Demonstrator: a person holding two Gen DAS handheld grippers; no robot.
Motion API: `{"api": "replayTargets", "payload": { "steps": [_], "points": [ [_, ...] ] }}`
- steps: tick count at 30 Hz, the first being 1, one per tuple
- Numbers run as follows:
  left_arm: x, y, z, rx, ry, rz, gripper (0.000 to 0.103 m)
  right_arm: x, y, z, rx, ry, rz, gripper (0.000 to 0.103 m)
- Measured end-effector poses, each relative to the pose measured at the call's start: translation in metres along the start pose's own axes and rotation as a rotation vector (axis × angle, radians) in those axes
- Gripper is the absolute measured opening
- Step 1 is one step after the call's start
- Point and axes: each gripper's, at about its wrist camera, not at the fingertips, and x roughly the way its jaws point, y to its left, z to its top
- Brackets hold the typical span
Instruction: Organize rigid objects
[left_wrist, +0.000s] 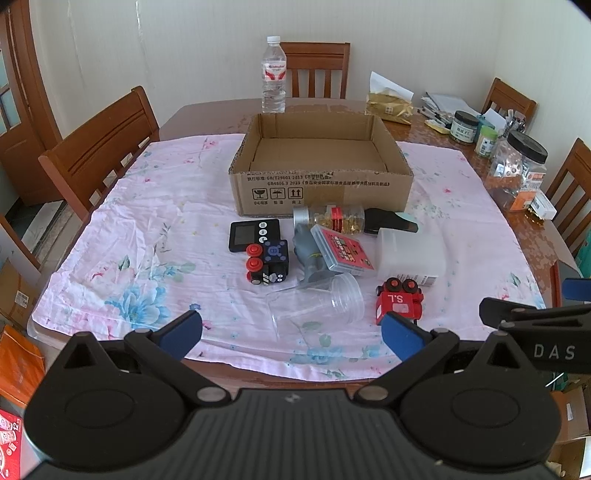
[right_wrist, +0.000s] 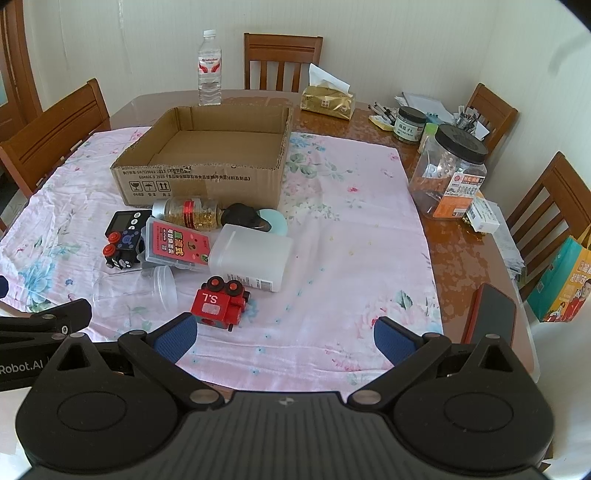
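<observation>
1. While both tools hang back at the table's 6 o'clock edge, your left gripper (left_wrist: 291, 334) and right gripper (right_wrist: 286, 338) stand with jaws apart, holding nothing; you appear to be choosing a first pick.
2. One cardboard box (left_wrist: 321, 162) sits open-topped at 12 o'clock of the pile, just beside it, evidently the collection point; nothing shows inside it.
3. Items lie loose on the floral cloth (left_wrist: 147, 229), several leaning on one another, so lifting one may shift its neighbours.
4. Count: two toy trains, one red (right_wrist: 221, 307) at 6 o'clock, one black (left_wrist: 267, 263) at 9 o'clock; one clear jar (left_wrist: 317, 304); one frosted container (left_wrist: 410, 254); one capsule bottle (left_wrist: 332, 218); one red card case (left_wrist: 342, 254); one timer (left_wrist: 253, 234).
</observation>
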Motion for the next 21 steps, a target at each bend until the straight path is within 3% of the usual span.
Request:
{"api": "replayTargets", "payload": {
  "steps": [21],
  "points": [
    [0.0078, -0.0033, -0.0008, 0.002, 0.000, -0.012, 0.103, 0.0062, -0.0020, 0.0026, -0.022, -0.024, -0.005, 0.103]
  ]
}}
